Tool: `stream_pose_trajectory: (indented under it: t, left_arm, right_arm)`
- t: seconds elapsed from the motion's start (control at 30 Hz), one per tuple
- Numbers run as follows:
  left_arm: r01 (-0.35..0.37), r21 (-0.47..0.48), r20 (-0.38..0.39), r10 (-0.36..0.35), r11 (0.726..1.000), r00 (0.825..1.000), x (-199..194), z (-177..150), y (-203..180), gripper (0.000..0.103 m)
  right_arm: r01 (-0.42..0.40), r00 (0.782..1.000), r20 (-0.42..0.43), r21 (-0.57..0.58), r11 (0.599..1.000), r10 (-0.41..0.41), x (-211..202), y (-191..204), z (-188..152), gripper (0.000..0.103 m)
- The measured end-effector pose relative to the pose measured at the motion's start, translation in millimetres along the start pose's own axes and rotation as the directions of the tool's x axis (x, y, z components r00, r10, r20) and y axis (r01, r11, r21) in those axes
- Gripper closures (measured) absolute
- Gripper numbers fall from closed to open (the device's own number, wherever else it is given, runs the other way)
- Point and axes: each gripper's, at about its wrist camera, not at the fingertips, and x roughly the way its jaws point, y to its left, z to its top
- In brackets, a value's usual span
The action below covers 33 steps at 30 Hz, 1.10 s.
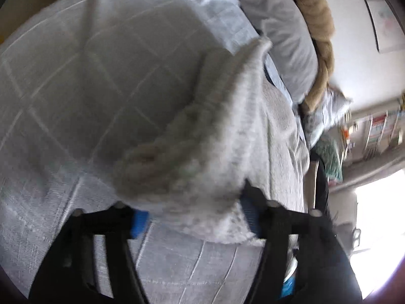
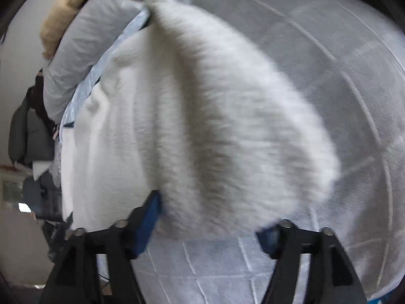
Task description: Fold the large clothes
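**Fleece garment lifted by two edges over the bed**

A fuzzy, pale grey fleece garment [image 1: 202, 136] is seen draped in mid-air above a bed covered with a light checked bedspread [image 1: 63, 76], its thick pile blurred by motion. In the right wrist view the same cloth [image 2: 215, 126] hangs as a broad curved flap, with a smoother white part lying flat on the bed beside it.

The left gripper [image 1: 195, 221] is set with its jaws moderately apart and a bunched fold of the garment between them; whether the blue pads [image 1: 138, 224] press on it cannot be told. The right gripper [image 2: 210, 228] likewise stands partly open around the hem, and contact cannot be confirmed either.

The step in hand is judged to be carrying a fold across. It would be done well if both edges were kept level and taut, the flap laid onto the flat part with corners matched, and the bulky pile smoothed so no ridge is trapped.

A grey pillow [image 1: 278, 25] and a tan blanket [image 1: 316, 15] are seen at the bed's far side.
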Motion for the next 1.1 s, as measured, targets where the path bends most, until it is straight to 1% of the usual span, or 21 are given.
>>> stream_pose_trajectory:
  t: [0.1,0.17,0.2,0.27,0.33,0.37,0.43,0.47,0.53,0.6,0.63,0.7,0.77,0.83,0.87,0.9,0.97,1.0,1.03,1.07,1.1]
  left_arm:
    - [0.024,-0.006,0.035,-0.023,1.000,0.999,-6.1,1.5,-2.4,0.033]
    - [0.034,-0.010,0.043,-0.033,0.999,0.999,-2.8,4.0,-4.9,0.029]
    - [0.033,-0.020,0.042,-0.032,0.999,0.999,3.9,6.0,-4.5,0.029]
    - [0.039,-0.056,0.050,-0.036,0.998,0.998,11.9,10.5,-2.3,0.029]
    - [0.064,-0.111,0.070,-0.057,0.992,0.996,18.4,14.9,5.3,0.029]
    - [0.078,-0.131,0.078,-0.068,0.988,0.995,20.7,15.8,8.2,0.029]
    - [0.102,-0.162,0.101,-0.087,0.981,0.991,22.9,19.9,11.7,0.029]
    - [0.114,-0.172,0.112,-0.095,0.978,0.989,23.1,21.7,12.4,0.030]
    - [0.128,-0.183,0.125,-0.105,0.975,0.986,21.7,23.7,14.6,0.037]
    - [0.144,-0.192,0.135,-0.119,0.971,0.984,21.5,25.4,12.7,0.052]
    - [0.145,-0.190,0.144,-0.119,0.971,0.982,19.3,26.0,10.2,0.054]
    - [0.150,-0.162,0.168,-0.123,0.975,0.978,9.6,25.2,1.7,0.061]
    - [0.153,-0.122,0.192,-0.128,0.981,0.973,-0.3,24.2,-9.4,0.064]
    - [0.155,-0.054,0.220,-0.140,0.986,0.966,-11.0,23.6,-25.3,0.066]
    - [0.159,-0.016,0.232,-0.151,0.987,0.961,-17.1,22.6,-34.6,0.066]
    - [0.164,0.012,0.241,-0.162,0.986,0.957,-21.7,22.5,-40.9,0.067]
    - [0.175,0.065,0.253,-0.186,0.982,0.950,-30.2,20.9,-53.1,0.068]
    - [0.183,0.094,0.257,-0.202,0.979,0.945,-35.7,19.9,-59.8,0.068]
    - [0.199,0.123,0.261,-0.225,0.972,0.939,-41.7,18.5,-67.0,0.068]
    - [0.225,0.149,0.255,-0.257,0.963,0.932,-46.5,16.7,-74.5,0.069]
    - [0.243,0.167,0.245,-0.279,0.955,0.929,-48.7,15.3,-79.5,0.070]
  right_arm:
    - [0.030,0.997,0.066,-0.012,0.999,-0.029,-30.6,-6.9,1.4,0.030]
    - [0.040,0.994,0.107,-0.024,0.999,-0.037,-43.1,-3.4,1.5,0.030]
    - [0.053,0.991,0.124,-0.033,0.998,-0.048,-46.8,0.2,0.1,0.030]
    - [0.125,0.979,0.169,-0.047,0.991,-0.116,-53.1,9.5,-2.2,0.030]
    - [0.272,0.926,0.279,-0.025,0.962,-0.254,-63.0,22.6,-4.2,0.030]
    - [0.350,0.876,0.357,-0.008,0.937,-0.324,-72.6,28.7,-3.3,0.030]
    - [0.397,0.820,0.448,0.006,0.918,-0.357,-85.3,37.3,-2.1,0.030]
    - [0.386,0.812,0.476,-0.004,0.923,-0.337,-89.0,40.2,-4.4,0.030]
    - [0.326,0.824,0.506,-0.056,0.944,-0.255,-90.6,55.3,-5.3,0.030]
    - [0.290,0.840,0.507,-0.115,0.950,-0.196,-83.6,71.2,-7.2,0.031]
    - [0.273,0.849,0.503,-0.157,0.949,-0.161,-76.7,82.5,-8.8,0.035]
    - [0.266,0.862,0.493,-0.248,0.932,-0.115,-57.5,111.7,-12.0,0.043]
    - [0.255,0.874,0.480,-0.327,0.910,-0.073,-43.2,134.9,-19.3,0.050]
    - [0.207,0.901,0.433,-0.429,0.879,-0.001,-20.8,166.0,-30.4,0.055]
    - [0.191,0.910,0.414,-0.458,0.868,0.019,-14.9,173.5,-40.2,0.057]
    - [0.164,0.927,0.373,-0.503,0.848,0.042,1.7,188.9,-45.5,0.060]
    - [0.128,0.955,0.294,-0.549,0.826,0.048,29.2,206.9,-51.1,0.068]
    - [0.125,0.964,0.264,-0.556,0.822,0.031,39.2,210.3,-53.9,0.075]
    - [0.114,0.981,0.194,-0.554,0.825,-0.005,62.2,213.4,-53.7,0.079]
    - [0.100,0.991,0.132,-0.545,0.833,-0.032,82.4,214.3,-51.5,0.079]
    - [0.102,0.994,0.088,-0.537,0.837,-0.065,103.2,213.5,-52.0,0.079]
